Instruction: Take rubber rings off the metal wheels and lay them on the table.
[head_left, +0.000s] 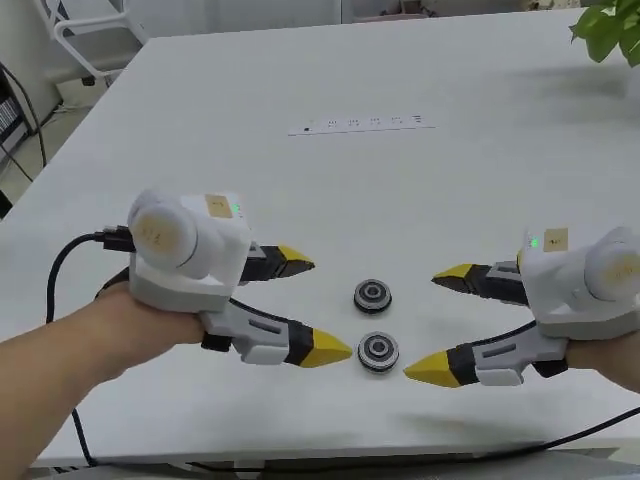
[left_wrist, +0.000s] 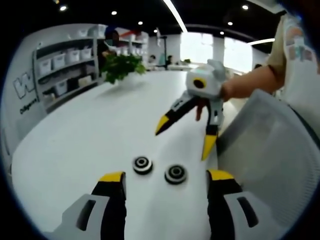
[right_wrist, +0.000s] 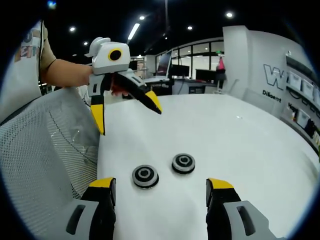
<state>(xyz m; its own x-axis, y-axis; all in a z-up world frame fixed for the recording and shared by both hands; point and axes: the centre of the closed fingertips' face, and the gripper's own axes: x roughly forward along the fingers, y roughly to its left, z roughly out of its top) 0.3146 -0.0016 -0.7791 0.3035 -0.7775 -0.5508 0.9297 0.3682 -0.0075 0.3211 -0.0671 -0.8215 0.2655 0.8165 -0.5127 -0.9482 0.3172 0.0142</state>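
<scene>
Two small metal wheels with black rubber rings lie on the white table between the grippers: one farther (head_left: 372, 295) and one nearer (head_left: 378, 351) to the table's front edge. My left gripper (head_left: 322, 308) is open just left of them, my right gripper (head_left: 435, 325) open just right of them, both with nothing held. In the left gripper view the wheels (left_wrist: 142, 164) (left_wrist: 176, 173) lie just ahead of the open yellow-tipped jaws, with the right gripper (left_wrist: 182, 136) beyond. In the right gripper view both wheels (right_wrist: 145, 176) (right_wrist: 183, 163) lie ahead, and the left gripper (right_wrist: 127, 117) faces them.
A flush strip of sockets (head_left: 362, 124) is set into the table farther back. A green plant (head_left: 608, 28) stands at the far right corner. A black cable (head_left: 60, 280) trails from the left gripper. A mesh chair (right_wrist: 45, 150) sits by the table's front edge.
</scene>
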